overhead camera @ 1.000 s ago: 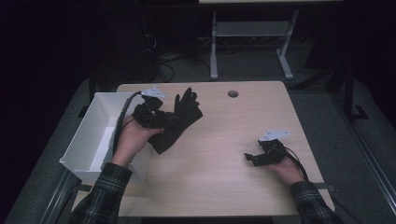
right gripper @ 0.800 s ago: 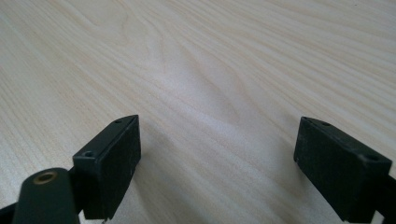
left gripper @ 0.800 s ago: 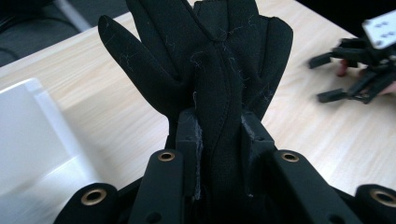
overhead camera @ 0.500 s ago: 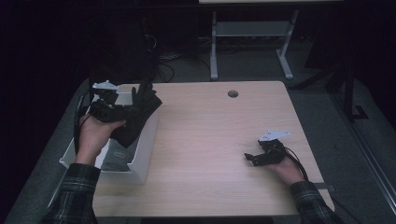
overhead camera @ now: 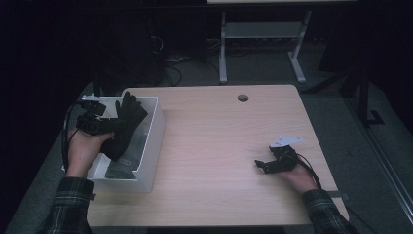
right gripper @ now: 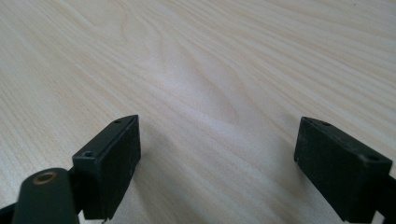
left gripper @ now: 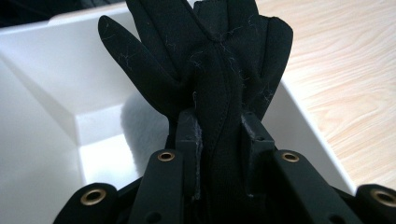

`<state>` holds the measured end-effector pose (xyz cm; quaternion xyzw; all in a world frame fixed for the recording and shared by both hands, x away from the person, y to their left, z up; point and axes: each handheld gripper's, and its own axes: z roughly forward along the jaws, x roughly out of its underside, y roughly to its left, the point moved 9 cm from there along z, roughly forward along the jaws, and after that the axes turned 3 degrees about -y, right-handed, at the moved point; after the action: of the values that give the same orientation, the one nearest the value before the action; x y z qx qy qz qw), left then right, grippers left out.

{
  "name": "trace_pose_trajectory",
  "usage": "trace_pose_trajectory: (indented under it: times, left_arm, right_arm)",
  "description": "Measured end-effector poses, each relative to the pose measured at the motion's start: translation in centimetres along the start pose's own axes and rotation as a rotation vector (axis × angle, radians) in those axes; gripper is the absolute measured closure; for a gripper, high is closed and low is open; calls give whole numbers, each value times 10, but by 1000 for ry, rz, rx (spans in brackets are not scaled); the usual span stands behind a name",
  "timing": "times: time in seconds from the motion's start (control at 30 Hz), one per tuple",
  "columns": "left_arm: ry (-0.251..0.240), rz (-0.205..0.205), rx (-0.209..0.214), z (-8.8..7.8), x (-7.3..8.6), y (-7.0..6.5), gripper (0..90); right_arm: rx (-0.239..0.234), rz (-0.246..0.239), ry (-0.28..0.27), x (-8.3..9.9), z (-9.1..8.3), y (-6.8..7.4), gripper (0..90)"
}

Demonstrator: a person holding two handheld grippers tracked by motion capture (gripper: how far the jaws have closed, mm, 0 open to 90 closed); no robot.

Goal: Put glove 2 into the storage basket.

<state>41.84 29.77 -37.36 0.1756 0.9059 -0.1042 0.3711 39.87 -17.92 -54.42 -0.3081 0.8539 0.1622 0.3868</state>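
My left gripper (overhead camera: 108, 126) is shut on a black glove (overhead camera: 124, 123) and holds it over the white bin (overhead camera: 155, 131) at the table's left edge. In the left gripper view the glove (left gripper: 212, 65) stands pinched between the two jaws, its fingers spread upward above the bin's inside wall (left gripper: 56, 70). My right gripper (overhead camera: 263, 165) rests low on the wooden table (overhead camera: 219, 141) at the right, open. Its two black pads (right gripper: 114, 158) stand wide apart over bare wood with nothing between them.
Something dark lies on the bin's floor (overhead camera: 119, 168), and a pale fuzzy item (left gripper: 140, 121) shows inside it. A round cable hole (overhead camera: 242, 98) sits near the table's far edge. A metal stand (overhead camera: 260, 44) is on the floor beyond.
The left hand has carried the glove leftward from over the table to above the bin. The right gripper has stayed where it was.
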Motion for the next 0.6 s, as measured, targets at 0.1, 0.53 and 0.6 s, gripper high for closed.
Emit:
trace_pose_trajectory:
  times: [0.1,0.53,0.6]
  left_arm:
    - [25,-6,-16,9,9,4,726]
    - [108,-19,-62,48,47,19,713]
    - [115,-18,-59,54,52,19,706]
  right_arm:
    - [-1,0,0,0,0,0,145]
    - [0,1,1,0,0,0,145]
    - [0,1,1,0,0,0,145]
